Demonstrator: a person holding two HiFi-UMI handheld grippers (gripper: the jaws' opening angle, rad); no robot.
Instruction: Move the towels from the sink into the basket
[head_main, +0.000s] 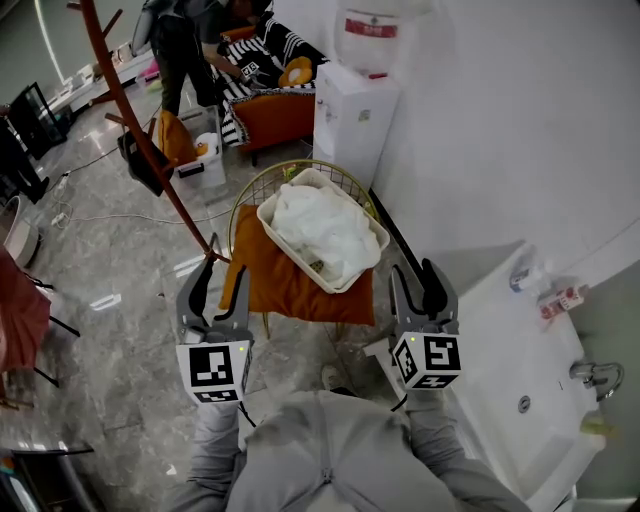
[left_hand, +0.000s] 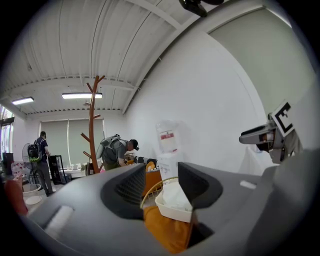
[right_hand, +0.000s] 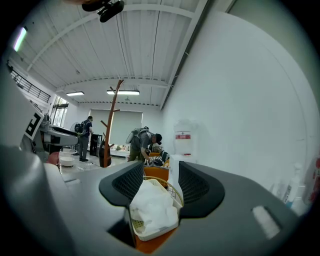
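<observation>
Though crumpled, towels (head_main: 320, 230) white in basket (head_main: 340, 287)

I look down on a grey polished stone floor (head_main: 120, 270) bearing a gold wire-frame chair (head_main: 262, 182). Its orange cushion (head_main: 290, 295) carries a cream plastic basket (head_main: 268, 218) of white towels (head_main: 320, 230). At my right, a white sink (head_main: 500, 340) ledge holds small bottles (head_main: 560, 300).

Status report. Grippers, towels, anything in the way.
Left gripper and right gripper open, empty, held level. White towels piled in basket; none visible in sink. Nothing between grippers and basket.
</observation>
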